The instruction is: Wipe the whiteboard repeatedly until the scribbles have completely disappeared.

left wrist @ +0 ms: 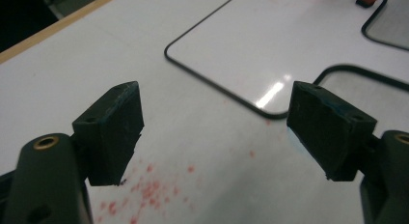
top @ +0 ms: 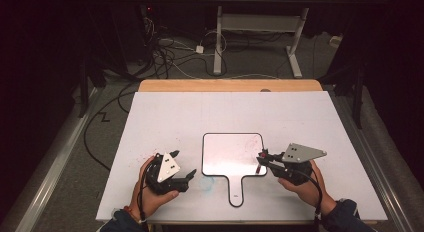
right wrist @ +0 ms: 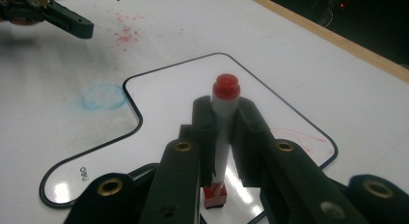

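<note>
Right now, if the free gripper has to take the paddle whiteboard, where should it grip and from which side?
Probably the handle: narrow, jutting from the whiteboard toward the table's near edge. Come in from that edge, left gripper open, a jaw on each long side; the panel looks too wide.

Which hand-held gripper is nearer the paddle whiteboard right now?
Right. The right hand-held gripper, shut on a red marker, sits at the whiteboard's right edge; the left hand-held gripper, open, is off its lower left corner.
</note>
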